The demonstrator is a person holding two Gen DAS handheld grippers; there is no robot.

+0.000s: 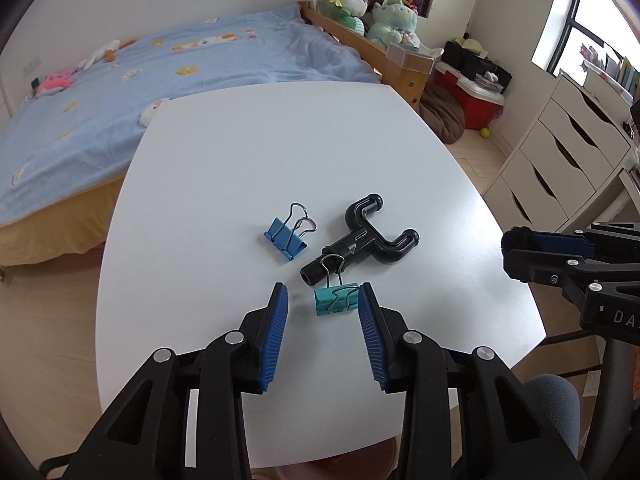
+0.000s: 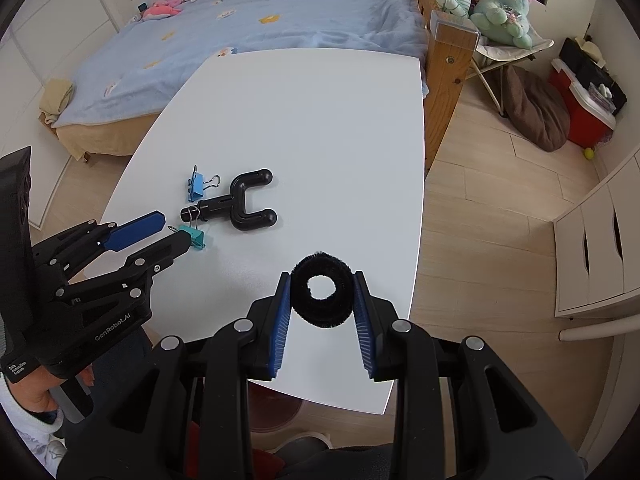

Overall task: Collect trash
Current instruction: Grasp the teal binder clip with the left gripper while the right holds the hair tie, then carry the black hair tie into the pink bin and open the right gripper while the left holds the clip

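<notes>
On the white table [image 1: 280,152] lie a blue binder clip [image 1: 285,237], a teal binder clip [image 1: 335,299] and a black Y-shaped plastic piece [image 1: 362,236]. My left gripper [image 1: 323,300] is open, its fingers on either side of the teal clip, the right pad touching it; it also shows in the right wrist view [image 2: 170,228]. My right gripper [image 2: 322,280] is shut on a black fuzzy ring [image 2: 322,295], held above the table's near right part. Its tip shows in the left wrist view [image 1: 516,244].
A bed with a blue blanket [image 1: 140,92] stands beyond the table. A wooden bed frame [image 2: 444,80], plush toys [image 2: 500,12], a brown cushion [image 2: 536,112], a red box [image 2: 580,116] and white drawers [image 1: 560,160] are at the right. A reddish bin [image 2: 272,408] sits under the table's near edge.
</notes>
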